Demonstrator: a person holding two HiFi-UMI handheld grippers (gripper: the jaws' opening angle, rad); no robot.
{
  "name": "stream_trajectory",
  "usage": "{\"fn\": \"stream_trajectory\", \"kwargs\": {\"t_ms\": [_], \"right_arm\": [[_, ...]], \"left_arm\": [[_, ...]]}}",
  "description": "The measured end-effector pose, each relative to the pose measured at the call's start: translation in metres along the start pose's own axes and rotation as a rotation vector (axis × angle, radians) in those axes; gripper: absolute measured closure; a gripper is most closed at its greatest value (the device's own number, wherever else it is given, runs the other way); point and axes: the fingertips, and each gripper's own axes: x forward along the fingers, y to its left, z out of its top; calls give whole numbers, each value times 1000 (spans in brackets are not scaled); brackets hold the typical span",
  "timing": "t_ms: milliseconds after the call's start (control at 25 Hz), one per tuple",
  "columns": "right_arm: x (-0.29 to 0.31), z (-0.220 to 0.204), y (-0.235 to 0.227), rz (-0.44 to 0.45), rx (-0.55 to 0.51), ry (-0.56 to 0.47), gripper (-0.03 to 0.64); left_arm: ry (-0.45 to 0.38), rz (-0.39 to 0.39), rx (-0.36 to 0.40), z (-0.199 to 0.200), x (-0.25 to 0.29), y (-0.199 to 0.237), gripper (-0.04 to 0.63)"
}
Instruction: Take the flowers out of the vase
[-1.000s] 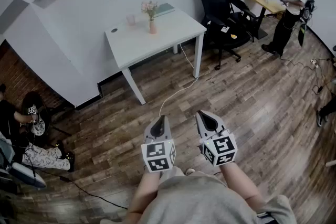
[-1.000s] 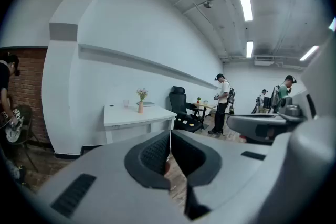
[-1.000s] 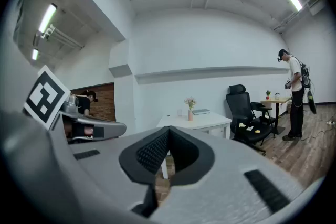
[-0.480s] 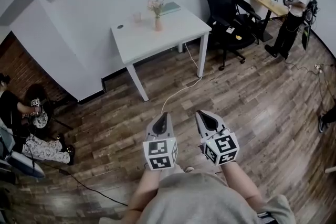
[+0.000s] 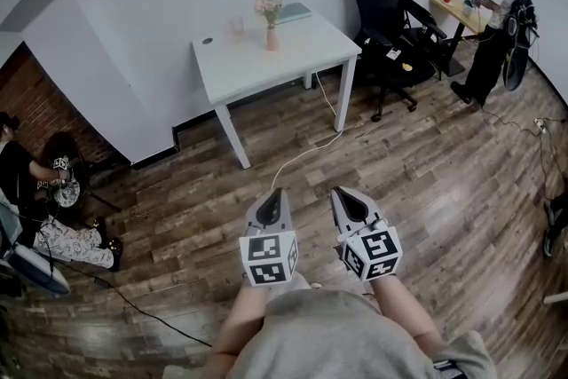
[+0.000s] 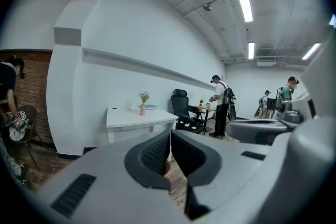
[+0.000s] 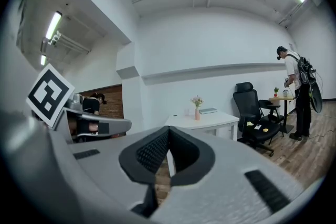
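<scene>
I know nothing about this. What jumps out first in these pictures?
Two grey grippers with marker cubes, left gripper and right gripper, are held shut and empty over the wood floor. Beyond them a white table carries a pink vase of flowers.

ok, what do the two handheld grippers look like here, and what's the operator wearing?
The left gripper and right gripper match: light grey moulded shells tapering toward the front, jaws lined with black ribbed pads. Each has a white cube with black square markers at its back end. No cables show on them. The person wears a grey top; the forearms are uncovered.
</scene>
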Motion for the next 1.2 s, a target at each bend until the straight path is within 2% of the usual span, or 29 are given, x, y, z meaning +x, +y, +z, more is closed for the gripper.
{"fn": "stream_trajectory", "kwargs": {"t_ms": [680, 1200], "right_arm": [[31, 3, -22, -12, 41, 16, 615], [123, 7, -69, -9, 49, 32, 565]], "left_arm": [[23, 15, -35, 2, 27, 18, 586], [25, 28, -48, 17, 119, 62, 586]]}}
